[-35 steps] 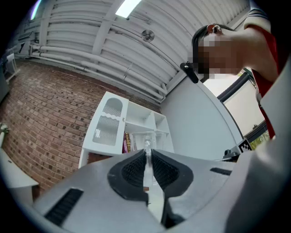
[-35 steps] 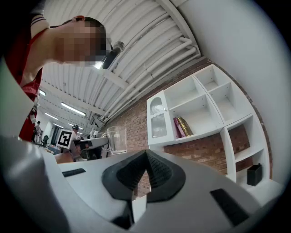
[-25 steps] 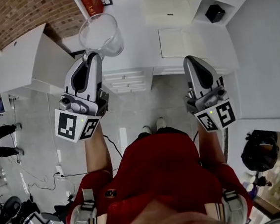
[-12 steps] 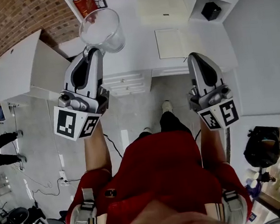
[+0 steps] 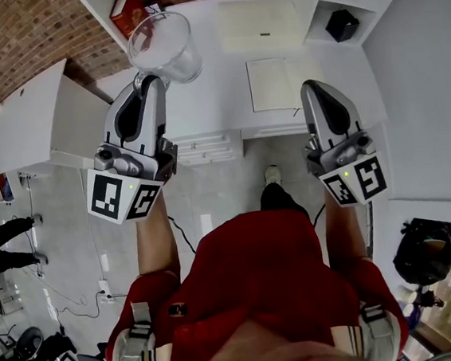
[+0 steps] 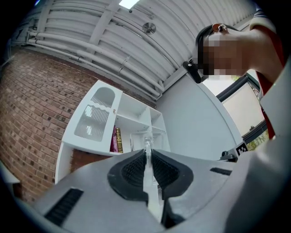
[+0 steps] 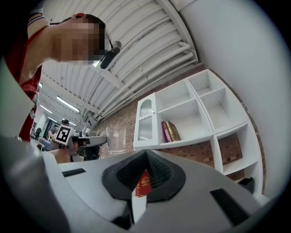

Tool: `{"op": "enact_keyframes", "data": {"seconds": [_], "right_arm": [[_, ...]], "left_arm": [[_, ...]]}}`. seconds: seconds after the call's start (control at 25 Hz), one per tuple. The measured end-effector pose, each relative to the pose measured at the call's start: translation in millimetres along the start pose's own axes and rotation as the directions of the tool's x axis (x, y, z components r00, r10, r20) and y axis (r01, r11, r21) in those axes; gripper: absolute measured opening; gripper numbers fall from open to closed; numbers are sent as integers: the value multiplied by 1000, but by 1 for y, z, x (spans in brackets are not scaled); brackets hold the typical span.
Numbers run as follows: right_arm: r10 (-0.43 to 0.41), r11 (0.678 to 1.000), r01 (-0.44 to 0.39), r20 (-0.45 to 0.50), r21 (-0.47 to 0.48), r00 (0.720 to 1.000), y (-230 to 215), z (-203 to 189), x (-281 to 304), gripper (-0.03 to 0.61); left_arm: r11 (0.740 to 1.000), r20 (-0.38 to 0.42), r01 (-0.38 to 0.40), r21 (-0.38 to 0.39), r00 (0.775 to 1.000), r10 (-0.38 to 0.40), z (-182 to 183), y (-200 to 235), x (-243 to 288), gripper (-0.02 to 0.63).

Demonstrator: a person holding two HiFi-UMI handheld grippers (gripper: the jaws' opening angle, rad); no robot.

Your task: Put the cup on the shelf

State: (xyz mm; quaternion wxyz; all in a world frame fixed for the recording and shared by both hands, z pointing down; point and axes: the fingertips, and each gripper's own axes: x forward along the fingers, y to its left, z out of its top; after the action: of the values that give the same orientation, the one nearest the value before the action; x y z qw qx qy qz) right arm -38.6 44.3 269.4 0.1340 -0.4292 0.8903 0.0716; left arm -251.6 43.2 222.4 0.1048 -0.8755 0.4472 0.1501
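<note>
Item: clear glass cup (image 5: 161, 44). Upright, carried off any surface at the far left, near the white shelf unit (image 7: 191, 113) but apart from it.

Left gripper (image 5: 149, 79): jaws narrow, clamped on the cup's wall.

Right gripper (image 5: 313, 88): at the right, well apart from the cup. Its jaws are drawn together on a small red-and-white slip (image 7: 141, 185).

Shelf unit: open white compartments. Two books (image 7: 170, 131) lean in a middle compartment, and a black object (image 5: 343, 23) sits in a compartment at the far right.

Person: red top (image 5: 256, 284), standing near.
</note>
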Motion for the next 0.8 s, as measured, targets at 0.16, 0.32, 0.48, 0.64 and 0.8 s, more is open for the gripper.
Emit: {"op": "enact_keyframes", "data": {"seconds": [0.16, 0.32, 0.48, 0.64, 0.8], "right_arm": [[12, 1000, -12, 9, 0, 1000, -34, -2, 17, -3], [18, 1000, -18, 15, 8, 1000, -68, -5, 31, -3], [25, 1000, -26, 17, 16, 1000, -102, -9, 45, -3], [35, 999, -35, 19, 18, 999, -133, -12, 59, -3], [43, 999, -43, 20, 19, 999, -164, -12, 72, -3]], "left_arm": [[1000, -3, -3, 9, 1000, 3, -9, 3, 34, 26], [1000, -2, -8, 10, 1000, 8, -15, 8, 68, 26], [1000, -10, -13, 19, 1000, 13, -23, 12, 103, 26], [1000, -7, -18, 22, 1000, 18, -29, 16, 136, 26], [999, -2, -24, 27, 1000, 24, -34, 21, 168, 26]]}}
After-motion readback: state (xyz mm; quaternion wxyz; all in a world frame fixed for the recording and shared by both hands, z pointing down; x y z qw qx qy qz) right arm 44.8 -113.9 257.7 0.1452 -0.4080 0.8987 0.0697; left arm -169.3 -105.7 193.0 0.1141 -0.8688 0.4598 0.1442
